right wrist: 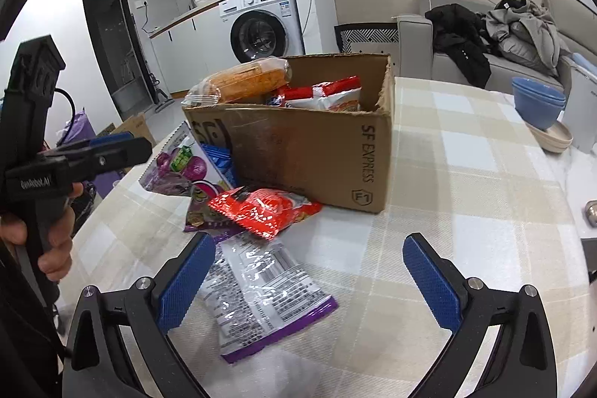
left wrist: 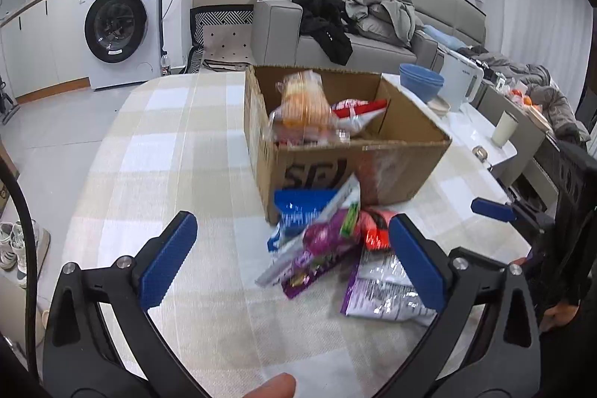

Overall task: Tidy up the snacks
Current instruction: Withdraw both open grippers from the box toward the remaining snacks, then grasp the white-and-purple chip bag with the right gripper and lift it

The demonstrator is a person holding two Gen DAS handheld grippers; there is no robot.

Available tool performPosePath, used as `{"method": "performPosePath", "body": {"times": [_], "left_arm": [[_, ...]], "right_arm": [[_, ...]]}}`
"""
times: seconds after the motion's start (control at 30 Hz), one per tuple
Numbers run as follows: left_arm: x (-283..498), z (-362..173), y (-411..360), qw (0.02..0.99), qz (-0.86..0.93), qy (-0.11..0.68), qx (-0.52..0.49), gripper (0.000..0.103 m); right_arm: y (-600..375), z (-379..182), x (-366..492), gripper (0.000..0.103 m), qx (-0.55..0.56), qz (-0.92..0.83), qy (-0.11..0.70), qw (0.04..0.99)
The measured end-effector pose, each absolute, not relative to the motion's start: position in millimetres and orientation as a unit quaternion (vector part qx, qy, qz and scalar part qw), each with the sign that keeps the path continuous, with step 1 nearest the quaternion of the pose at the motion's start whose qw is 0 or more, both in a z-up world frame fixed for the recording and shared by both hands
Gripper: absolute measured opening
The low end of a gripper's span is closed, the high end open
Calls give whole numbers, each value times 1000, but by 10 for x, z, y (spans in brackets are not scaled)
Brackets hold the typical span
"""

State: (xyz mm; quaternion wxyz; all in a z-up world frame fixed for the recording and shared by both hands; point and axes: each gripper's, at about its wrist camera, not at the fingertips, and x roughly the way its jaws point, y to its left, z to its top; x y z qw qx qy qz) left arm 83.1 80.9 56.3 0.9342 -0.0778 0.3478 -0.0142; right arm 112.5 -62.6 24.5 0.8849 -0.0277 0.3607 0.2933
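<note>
Checked tablecloth [right wrist: 466, 174], cardboard box [right wrist: 298, 152] w/ bread pack [right wrist: 246, 81] & red-white bag [right wrist: 328, 96], both hand-held grippers [left wrist: 294, 260] [right wrist: 309, 278] apart, empty.

We hold the left gripper [left wrist: 293, 260] tilted downward, jaws wide apart and empty; our right gripper [right wrist: 309, 280] matches it. A hand [right wrist: 44, 237] grips the left handle.

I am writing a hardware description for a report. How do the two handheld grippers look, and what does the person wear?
Both the left gripper and the right gripper have black frames, silver bolts and blue textured pads. In the right wrist view, the left gripper carries white lettering, too blurred to read surely, and a black cable. The sleeve looks dark.
</note>
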Motion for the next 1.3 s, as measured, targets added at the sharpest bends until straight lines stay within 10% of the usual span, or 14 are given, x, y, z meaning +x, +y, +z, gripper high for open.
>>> {"method": "performPosePath", "body": {"times": [1.3], "left_arm": [[729,132,901,916,-6,392,-85,102]], "right_arm": [[-33,-278,914,102,-134,364,430,815]]}}
